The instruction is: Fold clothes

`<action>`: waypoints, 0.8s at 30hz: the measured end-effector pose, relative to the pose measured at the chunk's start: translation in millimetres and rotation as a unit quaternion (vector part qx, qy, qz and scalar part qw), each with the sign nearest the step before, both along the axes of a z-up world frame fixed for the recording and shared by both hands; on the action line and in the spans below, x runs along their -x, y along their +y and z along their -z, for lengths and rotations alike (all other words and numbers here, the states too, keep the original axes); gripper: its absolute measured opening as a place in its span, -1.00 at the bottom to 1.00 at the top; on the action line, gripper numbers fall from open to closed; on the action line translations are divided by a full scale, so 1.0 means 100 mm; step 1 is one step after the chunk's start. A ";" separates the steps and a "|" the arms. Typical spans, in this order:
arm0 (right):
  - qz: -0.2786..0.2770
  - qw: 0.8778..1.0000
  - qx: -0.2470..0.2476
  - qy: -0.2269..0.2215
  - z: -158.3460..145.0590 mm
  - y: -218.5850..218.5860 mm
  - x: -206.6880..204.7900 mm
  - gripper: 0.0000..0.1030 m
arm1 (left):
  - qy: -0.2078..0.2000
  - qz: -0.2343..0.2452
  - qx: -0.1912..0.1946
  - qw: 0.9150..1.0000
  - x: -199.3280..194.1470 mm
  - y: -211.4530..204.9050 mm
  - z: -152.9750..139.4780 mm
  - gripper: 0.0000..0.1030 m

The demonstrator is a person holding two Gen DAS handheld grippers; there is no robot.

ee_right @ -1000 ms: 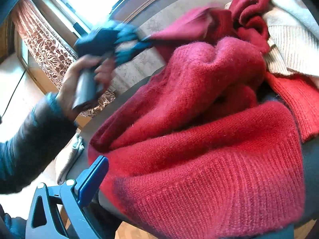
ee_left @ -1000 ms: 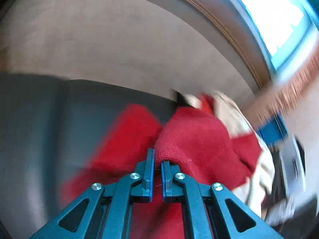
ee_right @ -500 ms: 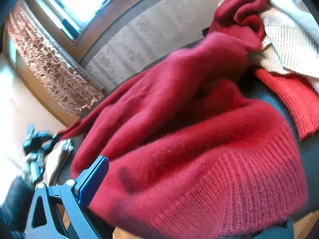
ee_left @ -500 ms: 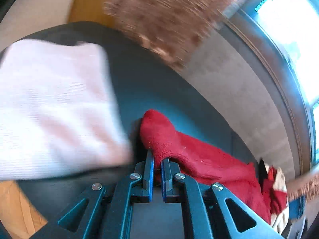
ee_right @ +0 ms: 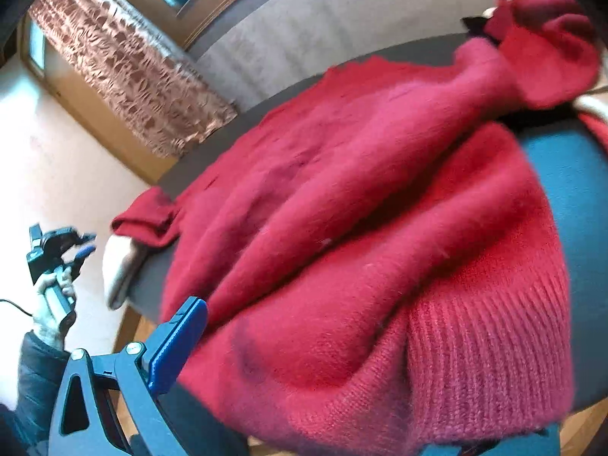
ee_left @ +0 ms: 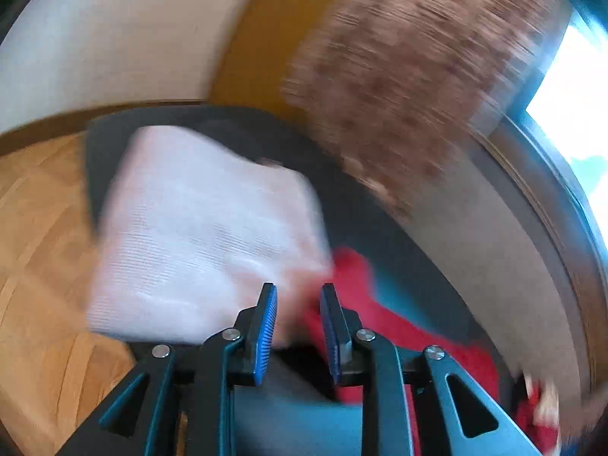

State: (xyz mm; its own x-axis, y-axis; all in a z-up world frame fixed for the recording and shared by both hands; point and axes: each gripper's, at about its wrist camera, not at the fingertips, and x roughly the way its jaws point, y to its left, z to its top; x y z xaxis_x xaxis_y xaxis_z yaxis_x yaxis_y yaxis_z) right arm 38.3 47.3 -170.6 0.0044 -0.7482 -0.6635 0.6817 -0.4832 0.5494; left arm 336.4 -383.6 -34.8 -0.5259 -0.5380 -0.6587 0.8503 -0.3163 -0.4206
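Observation:
A fuzzy red sweater lies spread across the dark table, its ribbed hem nearest the right wrist view. Its hem is draped over my right gripper. One blue finger stands wide to the left and the other is hidden under the knit. The sweater's sleeve ends just past my left gripper, whose jaws are opening. The blurred cuff lies by the right pad and neither pad presses on it. A hand holds the left gripper off the table's left end.
A folded white cloth sits at the table's left end, touching the sleeve tip. More red and cream garments are heaped at the far right. A patterned curtain, a grey wall and wood floor surround the table.
My left gripper pulled the sleeve leftward across the table toward the white cloth, then its jaws parted and let the sleeve go. The sweater has stretched out flatter.

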 end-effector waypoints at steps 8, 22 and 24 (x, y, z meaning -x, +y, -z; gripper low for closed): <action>-0.101 0.992 -0.046 -0.063 -0.16 0.35 -0.02 1.00 | -0.062 0.264 0.016 0.962 1.46 0.70 0.32 -0.53; -0.139 0.987 -0.057 0.053 -0.92 -0.85 0.98 0.99 | -0.172 0.340 0.035 0.924 2.59 0.90 0.81 -0.53; -0.204 0.974 -0.096 -0.005 -0.78 -1.03 1.00 0.99 | -0.207 0.333 0.028 0.920 2.60 0.80 0.99 -0.52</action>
